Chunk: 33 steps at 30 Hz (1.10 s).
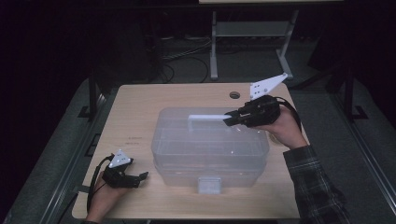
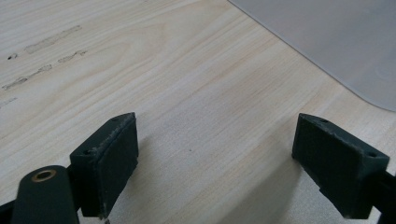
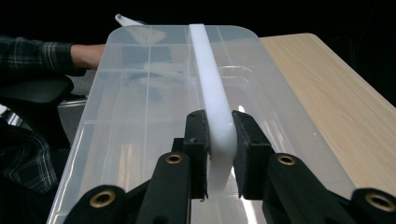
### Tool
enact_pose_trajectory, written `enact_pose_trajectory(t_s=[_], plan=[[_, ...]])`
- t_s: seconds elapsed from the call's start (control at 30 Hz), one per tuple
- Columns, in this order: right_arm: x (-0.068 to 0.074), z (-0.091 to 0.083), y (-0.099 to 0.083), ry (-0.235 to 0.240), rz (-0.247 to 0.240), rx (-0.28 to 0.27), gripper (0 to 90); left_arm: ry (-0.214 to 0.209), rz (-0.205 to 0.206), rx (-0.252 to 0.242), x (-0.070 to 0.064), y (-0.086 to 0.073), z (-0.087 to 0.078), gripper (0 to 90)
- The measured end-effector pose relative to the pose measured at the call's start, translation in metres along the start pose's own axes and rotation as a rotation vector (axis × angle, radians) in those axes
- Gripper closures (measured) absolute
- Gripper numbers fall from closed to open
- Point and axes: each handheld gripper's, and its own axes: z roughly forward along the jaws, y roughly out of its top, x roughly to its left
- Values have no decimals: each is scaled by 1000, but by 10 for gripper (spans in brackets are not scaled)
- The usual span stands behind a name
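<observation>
The clear plastic box (image 1: 210,147) sat mid-table, its white handle (image 3: 212,100) already clamped in the right gripper (image 3: 219,144); lifting seemingly remained. Left of the box, the left gripper (image 2: 215,163) rested spread wide, empty

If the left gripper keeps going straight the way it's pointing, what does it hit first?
Probably the clear box. The left gripper rests open on the table, aimed at the box's near corner, with bare wood between. Depth is unclear, so it might just skim the corner.
</observation>
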Motion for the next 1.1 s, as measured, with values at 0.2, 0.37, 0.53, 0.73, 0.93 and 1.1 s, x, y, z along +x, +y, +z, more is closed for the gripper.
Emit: enact_pose_trajectory(t_s=[0.2, 0.37, 0.53, 0.73, 0.93, 1.1], plan=[[-5, -1, 2, 6, 29, -7, 768, -11, -16, -2, 1, 0, -2, 156], [-10, -2, 5, 10, 50, -13, 766, -29, -8, -36, 0, 5, -10, 240], [-14, -3, 7, 15, 67, -15, 766, -63, 2, -100, -4, 14, -25, 359], [-17, -3, 9, 20, 82, -11, 765, -116, 27, -172, -13, 28, -43, 526], [-19, -4, 10, 21, 91, -12, 765, -198, 45, -244, -27, 40, -55, 717], [-20, -4, 10, 22, 95, -17, 764, -261, 74, -265, -38, 50, -63, 869]])
